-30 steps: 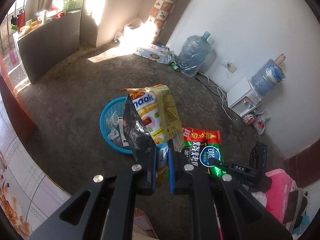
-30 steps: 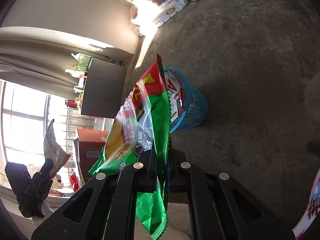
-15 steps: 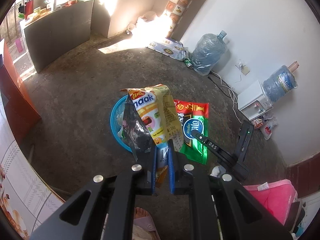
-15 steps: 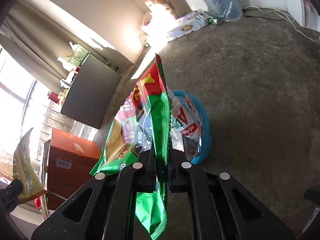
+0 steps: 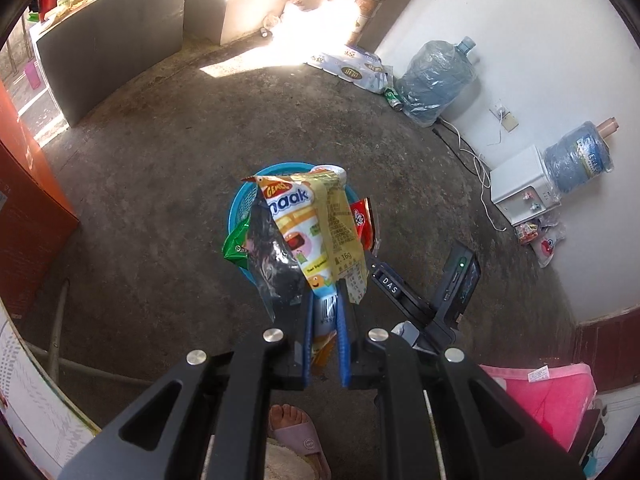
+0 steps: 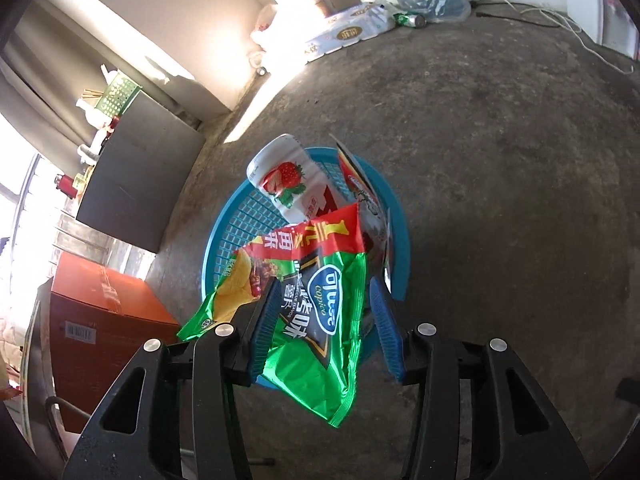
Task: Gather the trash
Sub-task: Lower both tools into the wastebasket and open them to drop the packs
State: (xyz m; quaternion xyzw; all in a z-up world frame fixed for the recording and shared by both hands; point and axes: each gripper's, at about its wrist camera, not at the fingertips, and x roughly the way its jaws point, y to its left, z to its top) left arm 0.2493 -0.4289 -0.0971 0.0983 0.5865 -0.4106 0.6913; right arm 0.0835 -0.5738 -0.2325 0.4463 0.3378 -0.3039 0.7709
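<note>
Right now the trash is going into the blue basket [image 6: 224,240] that sits on the grey floor [image 6: 500,160]. The right gripper [image 6: 324,316] is above the basket and its jaws are opening. The green chip bag [image 6: 320,320] hangs loose between them, leaning on the left pad, and no pad squeezes it any more. I think it is dropping in, and part of it hangs out past the near rim, so it may catch there.

The left gripper [image 5: 324,332] has its jaws nearly shut on the yellow snack wrapper [image 5: 312,220]. A crinkly black wrapper [image 5: 272,264] hangs in the same pinch. Both dangle right over the basket in the left view.

Next, the right hand should move away once the green bag is down. Then the left hand should go a bit lower over the middle of the basket and let go.

The green bag is shiny and flat, with a red strip on top and a picture of chips. The yellow wrapper is thin and bent over at the top. A white carton with a strawberry [image 6: 286,184] and a red and white wrapper [image 6: 368,208] are already in the basket.
</note>
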